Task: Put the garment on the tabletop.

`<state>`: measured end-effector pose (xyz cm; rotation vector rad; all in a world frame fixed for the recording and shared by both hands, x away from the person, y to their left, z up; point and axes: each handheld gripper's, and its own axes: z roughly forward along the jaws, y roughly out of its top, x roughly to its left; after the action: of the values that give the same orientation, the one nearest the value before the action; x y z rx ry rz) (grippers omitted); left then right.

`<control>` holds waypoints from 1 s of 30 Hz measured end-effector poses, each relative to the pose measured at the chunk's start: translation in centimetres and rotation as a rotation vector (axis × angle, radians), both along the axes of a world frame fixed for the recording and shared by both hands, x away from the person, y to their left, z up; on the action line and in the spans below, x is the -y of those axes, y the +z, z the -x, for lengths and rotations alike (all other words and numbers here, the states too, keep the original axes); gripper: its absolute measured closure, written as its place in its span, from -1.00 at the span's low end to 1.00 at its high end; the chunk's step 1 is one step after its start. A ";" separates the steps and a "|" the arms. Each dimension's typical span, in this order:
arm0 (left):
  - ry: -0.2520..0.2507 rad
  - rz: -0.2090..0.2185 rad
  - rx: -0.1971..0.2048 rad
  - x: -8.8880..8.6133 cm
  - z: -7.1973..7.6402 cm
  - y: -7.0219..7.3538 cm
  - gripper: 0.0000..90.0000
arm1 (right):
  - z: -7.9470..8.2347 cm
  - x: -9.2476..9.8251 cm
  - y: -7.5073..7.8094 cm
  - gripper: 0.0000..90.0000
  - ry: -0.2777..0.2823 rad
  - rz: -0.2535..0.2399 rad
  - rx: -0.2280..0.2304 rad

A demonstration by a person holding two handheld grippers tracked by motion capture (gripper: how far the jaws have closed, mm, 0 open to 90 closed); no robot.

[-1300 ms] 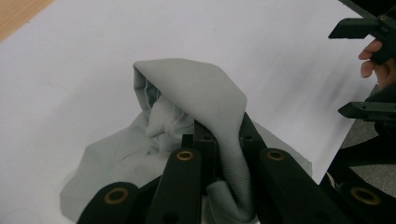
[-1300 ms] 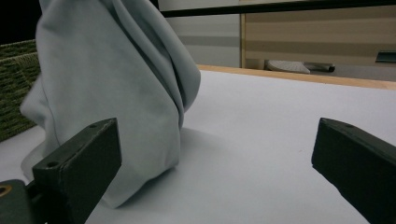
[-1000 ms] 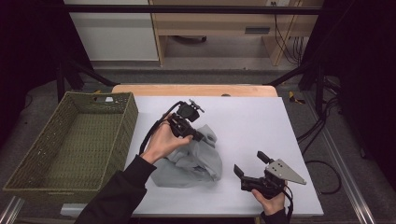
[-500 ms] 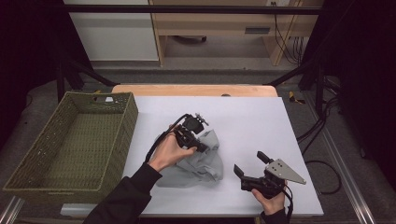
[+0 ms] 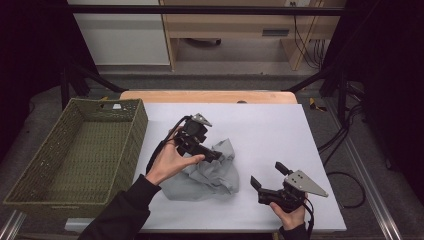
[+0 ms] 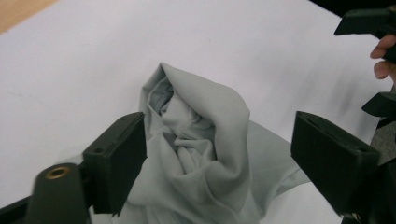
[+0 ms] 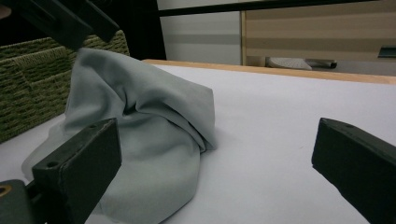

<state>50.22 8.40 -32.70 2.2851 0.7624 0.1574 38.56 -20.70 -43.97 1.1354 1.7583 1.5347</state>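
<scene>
A crumpled grey cloth (image 5: 212, 176) lies bunched into a peak on the white table (image 5: 260, 125). My left gripper (image 5: 216, 154) hovers just over the cloth's top. Its jaws have just been opening and now stand wide on either side of the peak (image 6: 201, 140) without pressing it. My right gripper (image 5: 269, 175) rests at the table's front right, open, with nothing between its jaws. It faces the cloth (image 7: 140, 121) from the side, a short way off.
A woven green basket (image 5: 136, 131) stands off the table's left edge and also shows as a basket wall (image 7: 28, 88) behind the cloth. A wooden strip (image 5: 210, 96) runs along the table's far edge. Bare table surface lies to the right of the cloth.
The left gripper's jaws have opened and released the cloth, which stays heaped under them. The left hand shifted a little over the cloth. The right gripper has not moved.
</scene>
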 end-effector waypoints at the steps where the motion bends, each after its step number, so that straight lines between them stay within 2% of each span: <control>1: 0.002 0.014 0.003 -0.4 0.1 0.2 -0.66 | 0.0 0.0 0.0 -0.96 0.001 -0.001 0.000; 5: 0.027 0.058 0.036 -1.8 0.8 0.4 -0.75 | 0.0 0.0 0.0 -0.97 0.003 0.006 0.005; 10: 0.069 0.129 0.074 -3.6 1.7 0.0 -0.84 | 0.0 0.0 0.0 -0.97 0.001 -0.002 -0.004; 14: 0.100 0.194 0.106 -5.4 2.4 -0.9 -0.89 | 0.0 0.1 0.1 -0.97 -0.001 -0.001 0.002; 18: 0.142 0.258 0.154 -7.2 3.1 -1.9 -0.91 | 0.0 0.1 0.1 -0.98 -0.001 0.000 -0.001; 22: 0.164 0.315 0.200 -8.6 4.0 -2.8 -0.91 | 0.0 0.1 0.1 -0.98 0.001 -0.001 0.001; 27: 0.182 0.337 0.252 -9.8 5.5 -3.9 -0.92 | 0.1 0.2 0.2 -0.99 0.005 0.001 0.000; 30: 0.186 0.356 0.264 -10.4 6.4 -4.7 -0.92 | 0.1 0.2 0.2 -0.99 0.011 -0.003 0.010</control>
<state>43.86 18.83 -37.35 1.8146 0.7917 0.3704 38.50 -20.92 -43.75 1.1190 1.7592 1.5473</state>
